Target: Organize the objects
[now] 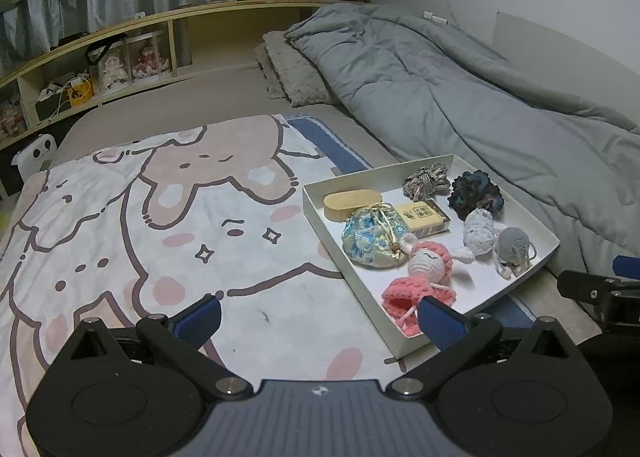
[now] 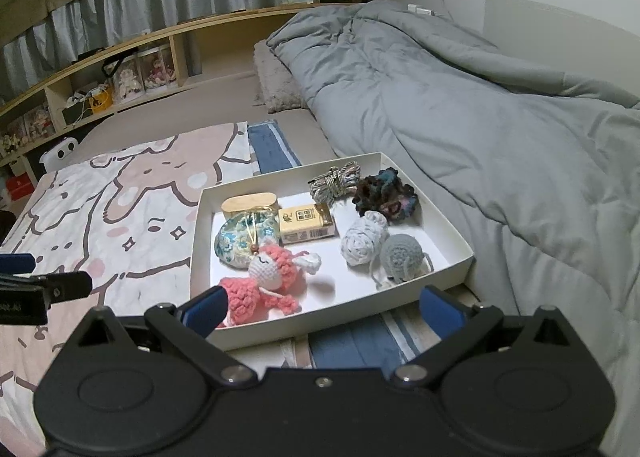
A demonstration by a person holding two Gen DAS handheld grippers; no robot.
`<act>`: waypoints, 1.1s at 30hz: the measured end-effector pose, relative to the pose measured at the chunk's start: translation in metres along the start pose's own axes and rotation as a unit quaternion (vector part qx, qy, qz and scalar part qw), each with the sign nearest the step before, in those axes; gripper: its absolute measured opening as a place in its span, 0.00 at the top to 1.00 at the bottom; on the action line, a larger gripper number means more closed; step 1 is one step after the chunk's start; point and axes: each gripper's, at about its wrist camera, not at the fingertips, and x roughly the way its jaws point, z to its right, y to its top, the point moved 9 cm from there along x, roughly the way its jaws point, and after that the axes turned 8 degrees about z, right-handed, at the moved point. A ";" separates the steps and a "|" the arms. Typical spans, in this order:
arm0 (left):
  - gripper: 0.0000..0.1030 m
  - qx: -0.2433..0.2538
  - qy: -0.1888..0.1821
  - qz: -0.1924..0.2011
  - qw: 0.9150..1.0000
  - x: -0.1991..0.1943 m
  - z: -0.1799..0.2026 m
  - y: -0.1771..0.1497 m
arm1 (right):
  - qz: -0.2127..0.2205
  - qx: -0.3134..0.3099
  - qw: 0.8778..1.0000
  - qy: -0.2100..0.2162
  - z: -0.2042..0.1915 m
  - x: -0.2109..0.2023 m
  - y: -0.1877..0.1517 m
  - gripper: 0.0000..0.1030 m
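Observation:
A white shallow box [image 1: 554, 247] [image 2: 466, 253] lies on the bed and holds several small things: a pink crochet doll [image 1: 424, 269] [image 2: 272, 273], a blue floral pouch [image 1: 370, 239] [image 2: 242, 239], a wooden case [image 1: 350, 205] [image 2: 248, 205], a tan card box [image 1: 424, 217] [image 2: 306, 223], a white crochet ball [image 1: 482, 231] [image 2: 364, 239], a grey crochet ball [image 1: 514, 245] [image 2: 402, 257], a dark scrunchie [image 1: 476, 193] [image 2: 386, 193] and a rope bundle [image 1: 426, 177] [image 2: 334, 181]. My left gripper [image 1: 320, 321] is open and empty, left of the box's near corner. My right gripper [image 2: 324, 307] is open and empty, at the box's near wall.
A cartoon bunny blanket [image 1: 160, 225] [image 2: 120, 197] covers the bed's left part. A grey duvet [image 1: 460, 97] [image 2: 480, 105] lies bunched on the right. A fluffy pillow [image 1: 292, 73] and a wooden shelf with dolls [image 1: 120, 61] stand at the back.

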 end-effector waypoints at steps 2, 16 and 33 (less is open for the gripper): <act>0.00 -0.001 0.001 0.000 1.000 0.000 -0.001 0.000 | 0.000 0.001 1.000 0.000 0.001 0.000 -0.001 0.00; 0.00 -0.004 0.005 0.003 1.000 0.000 -0.003 0.000 | -0.001 -0.002 1.000 -0.001 0.002 0.001 -0.001 0.00; 0.00 -0.006 0.008 0.002 1.000 0.000 -0.003 -0.001 | -0.002 -0.002 1.000 -0.001 0.002 0.002 -0.003 0.00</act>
